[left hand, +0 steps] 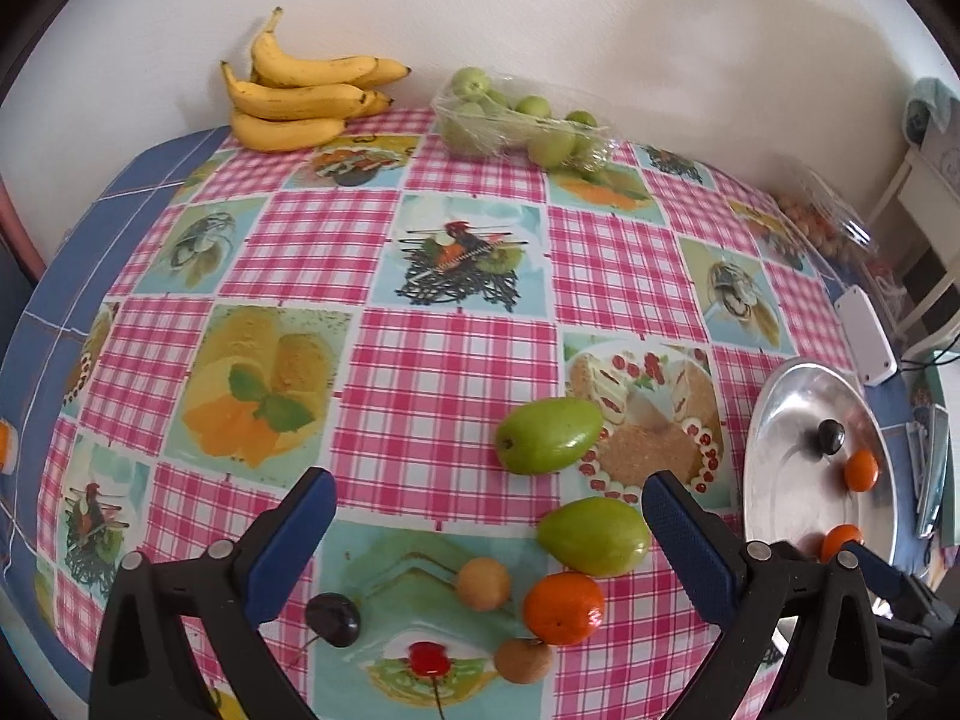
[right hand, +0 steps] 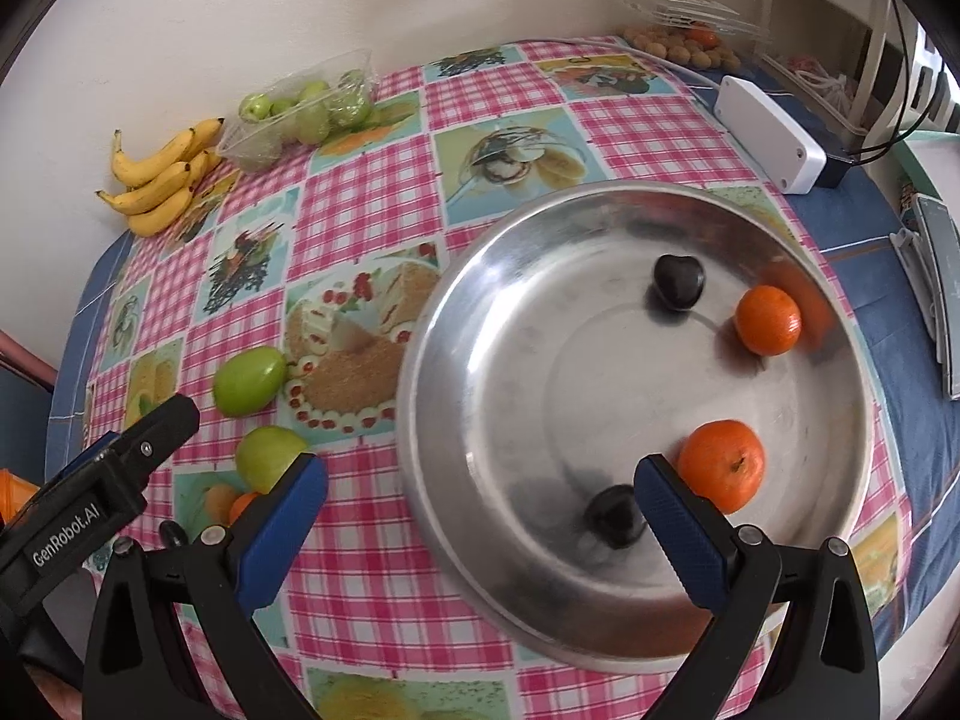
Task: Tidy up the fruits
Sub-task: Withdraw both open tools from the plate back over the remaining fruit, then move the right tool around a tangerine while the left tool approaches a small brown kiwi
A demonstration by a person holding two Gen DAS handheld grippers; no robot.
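My left gripper [left hand: 489, 495] is open and empty above loose fruit on the checked tablecloth: two green fruits [left hand: 549, 435] [left hand: 594, 535], an orange [left hand: 563, 607], two small brown fruits [left hand: 483, 583] [left hand: 522, 660] and a dark cherry [left hand: 333, 619]. My right gripper [right hand: 480, 477] is open and empty over the near rim of a round metal plate [right hand: 480, 324]. The plate holds two oranges [right hand: 768, 320] [right hand: 723, 465] and two dark cherries [right hand: 678, 281] [right hand: 615, 516]. The plate also shows at the right in the left wrist view [left hand: 774, 420].
Bananas [left hand: 300, 93] and a plastic tray of green fruits [left hand: 516, 120] lie at the table's far edge by the wall. A white box [right hand: 771, 132] with a cable and a clear tray of small brown fruits [right hand: 678, 42] sit at the far right.
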